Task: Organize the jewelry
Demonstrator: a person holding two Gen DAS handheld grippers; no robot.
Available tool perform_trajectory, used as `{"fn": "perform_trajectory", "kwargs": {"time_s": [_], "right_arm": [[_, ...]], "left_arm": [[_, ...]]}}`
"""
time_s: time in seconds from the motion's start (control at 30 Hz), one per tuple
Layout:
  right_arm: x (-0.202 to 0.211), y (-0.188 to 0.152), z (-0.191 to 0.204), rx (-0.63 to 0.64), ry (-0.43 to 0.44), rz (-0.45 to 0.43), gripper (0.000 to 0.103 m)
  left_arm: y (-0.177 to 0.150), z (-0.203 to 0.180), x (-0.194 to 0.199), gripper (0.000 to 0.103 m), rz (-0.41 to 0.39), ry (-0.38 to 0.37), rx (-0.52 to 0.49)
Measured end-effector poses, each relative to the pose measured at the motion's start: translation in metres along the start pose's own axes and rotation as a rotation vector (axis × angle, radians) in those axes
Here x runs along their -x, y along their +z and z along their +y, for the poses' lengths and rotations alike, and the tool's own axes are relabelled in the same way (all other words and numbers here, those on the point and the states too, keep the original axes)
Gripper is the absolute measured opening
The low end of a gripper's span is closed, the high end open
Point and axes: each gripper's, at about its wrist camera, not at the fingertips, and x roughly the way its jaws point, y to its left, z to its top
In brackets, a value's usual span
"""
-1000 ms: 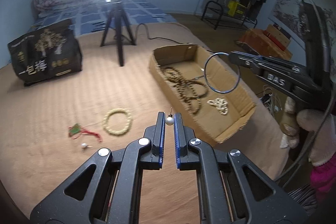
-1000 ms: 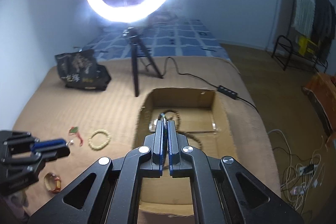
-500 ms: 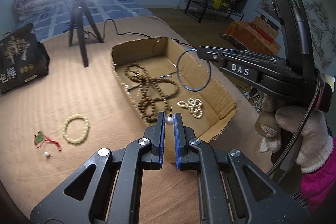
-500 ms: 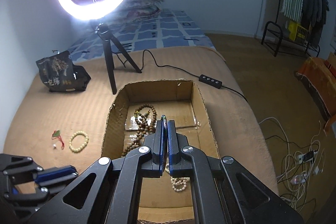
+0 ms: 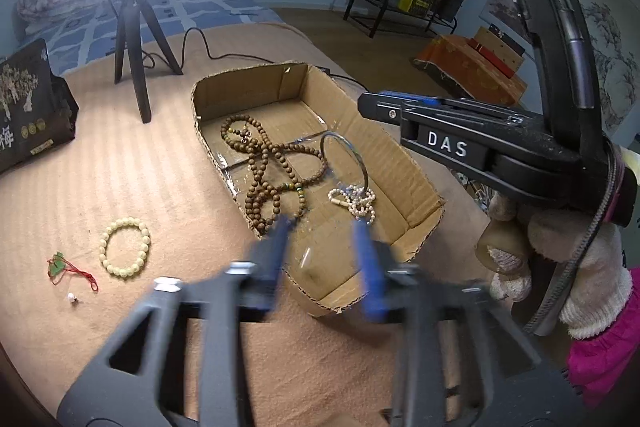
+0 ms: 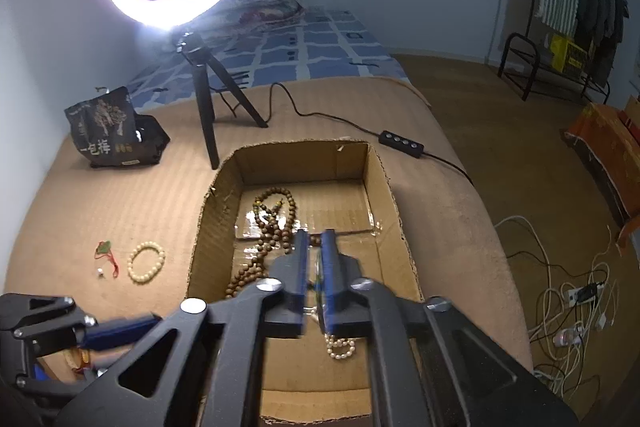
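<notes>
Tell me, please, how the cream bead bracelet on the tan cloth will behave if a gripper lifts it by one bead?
The cream bead bracelet is a loop of separate round beads, so it will probably sag and dangle. The smooth beads may slip between flat pads. It looks small, likely light.

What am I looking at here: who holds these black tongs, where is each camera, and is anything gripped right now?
No robot: a person holds a gripper in each hand, each with a fisheye camera looking along its jaws. One picture looks out from the left gripper and shows the gloved hand; the other looks out from the right gripper. Both hang over a cardboard box holding brown beads, a pearl strand and a metal hoop. A cream bracelet lies outside. Both jaws have just been opening; neither grips anything.
</notes>
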Motion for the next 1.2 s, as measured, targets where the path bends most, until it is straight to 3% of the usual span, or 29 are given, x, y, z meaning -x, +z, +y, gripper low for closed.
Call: {"fn": "perform_trajectory", "kwargs": {"time_s": [0.07, 0.23, 0.33, 0.8, 0.83, 0.9, 1.2], "right_arm": [[0.002, -0.001, -0.002, -0.013, -0.01, -0.011, 0.043], [0.007, 0.001, -0.011, -0.05, -0.013, -0.029, 0.046], [0.009, 0.001, -0.014, -0.066, -0.019, -0.041, 0.058], [0.019, -0.001, 0.001, -0.034, -0.016, -0.057, 0.064], [0.021, -0.001, 0.005, -0.026, -0.02, -0.063, 0.064], [0.024, -0.002, 0.01, -0.008, -0.02, -0.072, 0.064], [0.04, -0.008, 0.042, 0.047, 0.04, -0.109, 0.069]], "left_arm": [[-0.001, 0.002, 0.0, 0.046, 0.001, 0.011, 0.003], [-0.002, 0.004, 0.003, 0.046, 0.002, 0.024, -0.001], [-0.004, 0.005, 0.005, 0.046, 0.003, 0.033, -0.004], [-0.015, 0.023, 0.035, 0.046, -0.027, 0.115, 0.01], [-0.017, 0.026, 0.039, 0.048, -0.033, 0.122, 0.015], [-0.021, 0.035, 0.048, 0.067, -0.052, 0.138, 0.035], [-0.04, 0.084, 0.105, 0.068, -0.106, 0.237, 0.156]]}}
